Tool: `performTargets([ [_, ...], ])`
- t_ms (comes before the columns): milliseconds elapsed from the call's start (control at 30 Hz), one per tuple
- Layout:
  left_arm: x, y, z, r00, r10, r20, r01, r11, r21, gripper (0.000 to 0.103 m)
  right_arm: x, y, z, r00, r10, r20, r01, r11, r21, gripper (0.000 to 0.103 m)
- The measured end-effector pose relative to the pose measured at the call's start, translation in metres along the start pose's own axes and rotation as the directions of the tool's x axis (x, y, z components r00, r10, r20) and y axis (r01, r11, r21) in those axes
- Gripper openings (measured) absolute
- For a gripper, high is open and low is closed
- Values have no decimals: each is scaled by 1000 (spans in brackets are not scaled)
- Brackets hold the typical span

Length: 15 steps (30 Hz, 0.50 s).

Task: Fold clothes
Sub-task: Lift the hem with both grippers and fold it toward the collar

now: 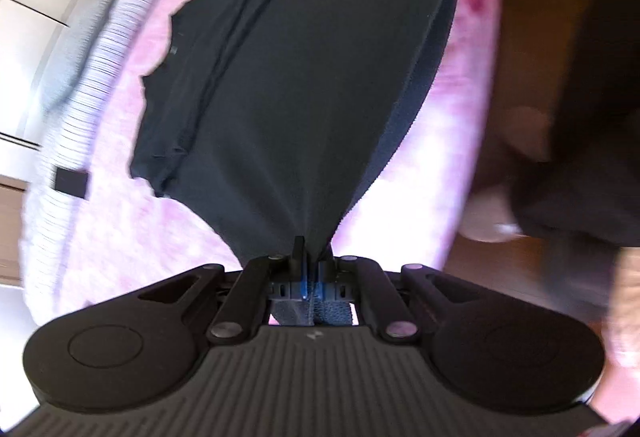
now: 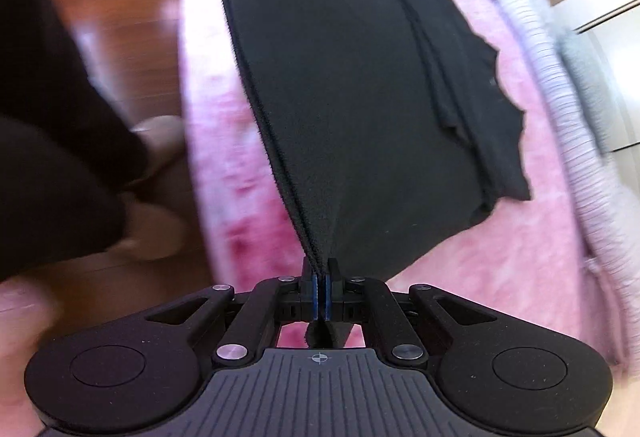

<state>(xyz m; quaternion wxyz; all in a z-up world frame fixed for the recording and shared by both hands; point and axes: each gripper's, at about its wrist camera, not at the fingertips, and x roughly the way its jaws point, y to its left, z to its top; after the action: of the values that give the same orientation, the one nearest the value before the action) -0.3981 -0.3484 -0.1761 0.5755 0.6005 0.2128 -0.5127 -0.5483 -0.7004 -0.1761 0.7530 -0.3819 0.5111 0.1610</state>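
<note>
Left gripper, right gripper each clamped on black garment edge; pink blanket beneath blurred.

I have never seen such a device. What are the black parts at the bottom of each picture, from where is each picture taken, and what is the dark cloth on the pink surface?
The black parts are two hand-held grippers, tools with two fingers that pinch; a person holds one in each hand. Each carries a wide-angle camera looking forward along its fingers, so one picture comes from the left gripper and the other from the right gripper. Both are shut on the same dark garment, each pinching its near edge, which appears pulled up while the rest lies on a fluffy pink blanket. The garment looks already folded in layers. Beyond the blanket lies a striped pale cloth. A brown wooden floor shows beside it.
</note>
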Motion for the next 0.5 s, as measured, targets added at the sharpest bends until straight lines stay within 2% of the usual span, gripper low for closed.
performTargets([
  [100,-23,-10,4,998,-56,-2,56,998,-15,2,-21,0,-4,999,43,-16,-42,999,30,2],
  [167,-28,0,10,999,-48,10,48,998,-27,2,-32,-10,-3,999,42,-13,-41,998,47,2],
  [233,-26,22,18,1000,-13,24,14,999,-35,2,-36,-33,3,1000,-1,7,0,999,49,2],
  [367,-11,112,44,996,66,56,-60,993,-99,3,-34,-112,17,995,-72,70,70,997,40,2],
  [500,24,214,71,995,62,77,-50,989,-142,3,-6,-203,35,991,-119,64,118,993,14,2],
])
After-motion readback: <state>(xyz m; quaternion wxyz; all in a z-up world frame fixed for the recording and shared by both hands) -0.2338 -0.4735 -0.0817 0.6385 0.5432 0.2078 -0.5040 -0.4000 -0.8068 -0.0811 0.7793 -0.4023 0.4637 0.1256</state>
